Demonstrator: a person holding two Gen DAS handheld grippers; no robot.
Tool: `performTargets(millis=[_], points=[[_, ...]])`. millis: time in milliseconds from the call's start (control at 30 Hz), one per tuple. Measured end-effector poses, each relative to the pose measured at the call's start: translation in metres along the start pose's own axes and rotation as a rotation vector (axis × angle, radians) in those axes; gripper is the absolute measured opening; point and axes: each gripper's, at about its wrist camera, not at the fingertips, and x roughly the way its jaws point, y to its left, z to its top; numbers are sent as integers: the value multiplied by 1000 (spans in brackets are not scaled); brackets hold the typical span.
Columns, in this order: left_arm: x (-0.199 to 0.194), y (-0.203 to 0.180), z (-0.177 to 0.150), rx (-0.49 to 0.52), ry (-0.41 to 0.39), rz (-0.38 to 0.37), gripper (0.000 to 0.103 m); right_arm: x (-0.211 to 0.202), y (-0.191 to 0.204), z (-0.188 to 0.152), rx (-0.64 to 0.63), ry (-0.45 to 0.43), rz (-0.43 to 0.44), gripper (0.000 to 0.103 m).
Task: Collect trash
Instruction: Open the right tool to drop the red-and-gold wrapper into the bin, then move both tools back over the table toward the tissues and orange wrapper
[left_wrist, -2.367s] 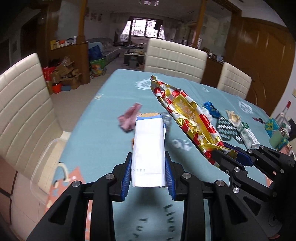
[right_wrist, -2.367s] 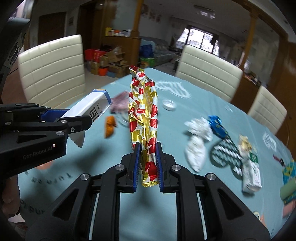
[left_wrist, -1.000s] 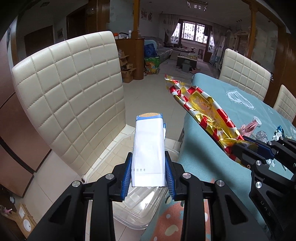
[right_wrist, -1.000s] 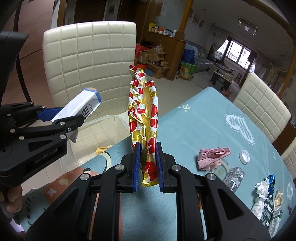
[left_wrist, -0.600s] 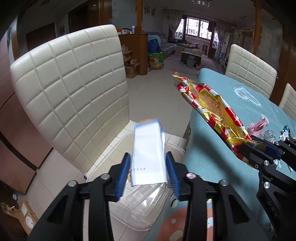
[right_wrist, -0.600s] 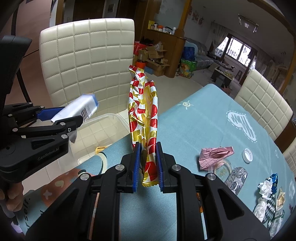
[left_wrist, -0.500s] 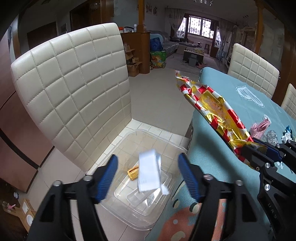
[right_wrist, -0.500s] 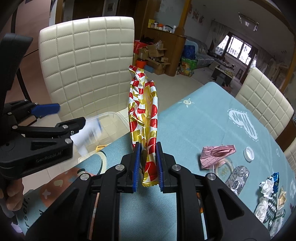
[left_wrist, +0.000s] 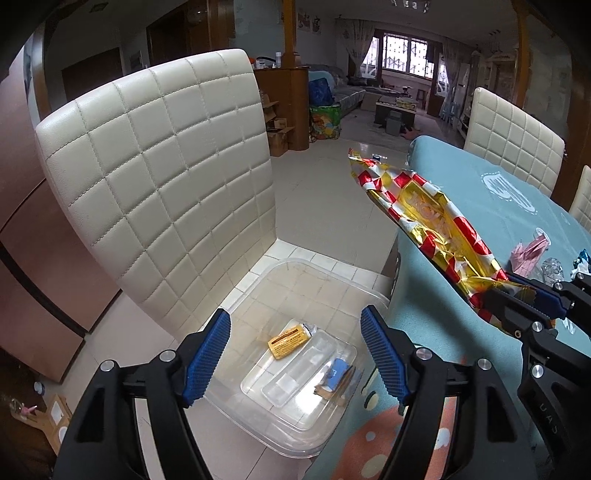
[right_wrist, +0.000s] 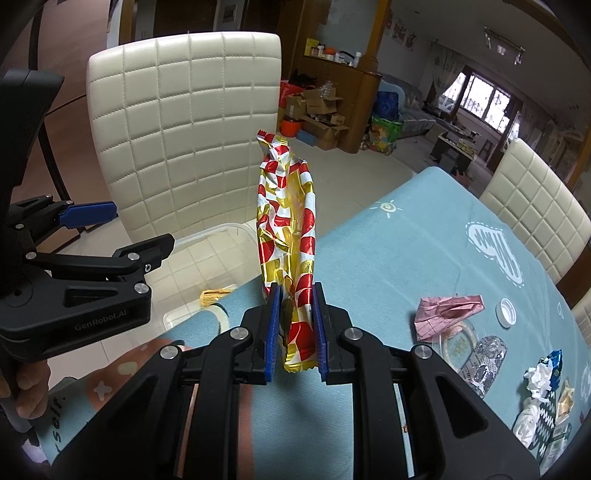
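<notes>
My left gripper (left_wrist: 295, 332) is open and empty, held above a clear plastic bin (left_wrist: 295, 273) on the floor beside the table. In the bin lie a yellow wrapper (left_wrist: 288, 341), clear plastic trays and the white and blue carton (left_wrist: 338, 373). My right gripper (right_wrist: 295, 302) is shut on a red, gold and white foil snack bag (right_wrist: 288, 221) and holds it upright over the table's edge. The bag (left_wrist: 432, 221) also shows in the left wrist view at right. The left gripper (right_wrist: 110, 232) shows at left in the right wrist view.
A cream quilted chair (left_wrist: 155, 184) stands right behind the bin. The teal table (right_wrist: 406, 240) carries a pink paper piece (right_wrist: 448, 310), a white cap (right_wrist: 508, 312), a tape ring and several wrappers at right. More cream chairs (right_wrist: 535, 206) line the far side.
Both grippers swung from the table to the bin. My left gripper opened and the white and blue carton dropped into the bin. The right gripper kept its hold on the foil bag.
</notes>
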Motion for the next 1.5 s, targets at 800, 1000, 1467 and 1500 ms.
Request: performTargets(millis=[800,1000,1467,1500], points=[[-16,39,-2,-125,-13,64,71,-5,10,5,-4,-68,2,77],[-23,29,-1,-104,-21,47,71,-14,-1,-3,27,-63,-1,77],[-47,-36,-3,7,-38,-42,71,-58,-49,-49,110,-83,-99,77],[-47,-42,-3,15,-32,-54,71,-60,-55,-54,123,-79,-110,77]])
